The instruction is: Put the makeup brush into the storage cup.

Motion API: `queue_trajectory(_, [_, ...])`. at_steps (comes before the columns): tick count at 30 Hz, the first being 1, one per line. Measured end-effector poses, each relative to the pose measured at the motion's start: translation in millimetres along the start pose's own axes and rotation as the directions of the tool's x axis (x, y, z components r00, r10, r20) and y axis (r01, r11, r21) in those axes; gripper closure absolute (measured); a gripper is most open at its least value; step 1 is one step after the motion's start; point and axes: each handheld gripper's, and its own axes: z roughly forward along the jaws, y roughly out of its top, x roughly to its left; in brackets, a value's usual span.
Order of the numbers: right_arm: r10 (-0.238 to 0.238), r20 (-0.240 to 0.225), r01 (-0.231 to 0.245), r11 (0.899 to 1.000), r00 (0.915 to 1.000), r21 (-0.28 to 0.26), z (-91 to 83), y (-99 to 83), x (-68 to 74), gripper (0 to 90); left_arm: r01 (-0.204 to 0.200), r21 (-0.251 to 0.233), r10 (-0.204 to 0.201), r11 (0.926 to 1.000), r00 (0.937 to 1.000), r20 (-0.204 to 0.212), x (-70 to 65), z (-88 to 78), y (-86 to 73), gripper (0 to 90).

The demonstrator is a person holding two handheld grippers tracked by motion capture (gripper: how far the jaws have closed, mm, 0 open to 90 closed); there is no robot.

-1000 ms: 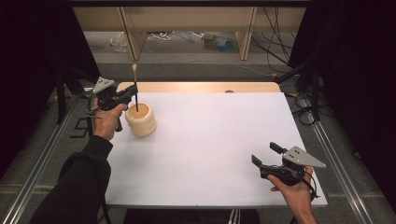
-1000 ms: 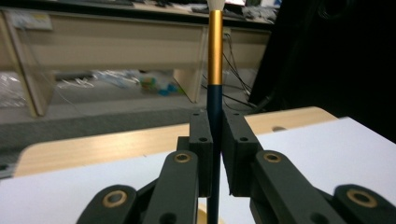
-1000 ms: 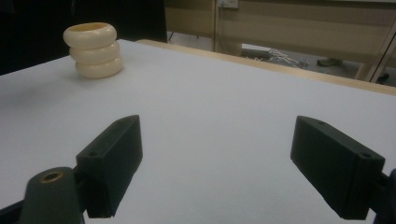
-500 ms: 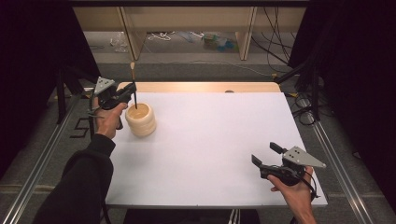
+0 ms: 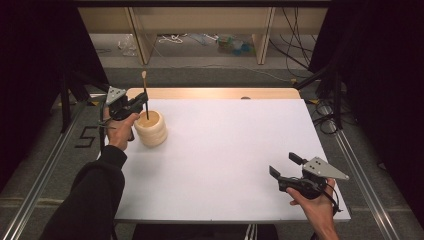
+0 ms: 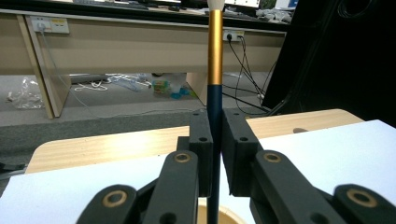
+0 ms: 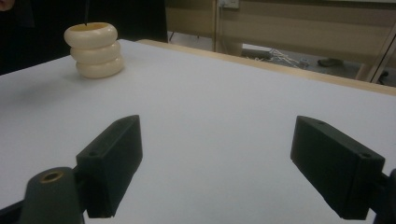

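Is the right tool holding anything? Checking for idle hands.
No, the right tool has its jaws wide apart over the bare white table.

The left gripper (image 5: 141, 101) stands at the far left corner of the white counter (image 5: 225, 150), its fingers closed on the dark shaft of a brush (image 5: 145, 97) that stands upright, pale tip up. The brush's lower end reaches into the mouth of a cream ribbed holder (image 5: 151, 129) (three stacked rings by the look of it) just beside that hand. Well apart, near the front right edge, the right gripper (image 5: 286, 165) hovers with its fingers spread.
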Motion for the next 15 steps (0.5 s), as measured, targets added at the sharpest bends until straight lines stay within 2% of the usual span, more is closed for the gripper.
queue_trajectory(15, [-0.006,0.001,0.006,1.0,1.0,-0.003,-0.1,0.0,0.1,17.7,0.005,0.004,-0.005,1.0,1.0,-0.001,-0.8,3.7,-9.3,82.8])
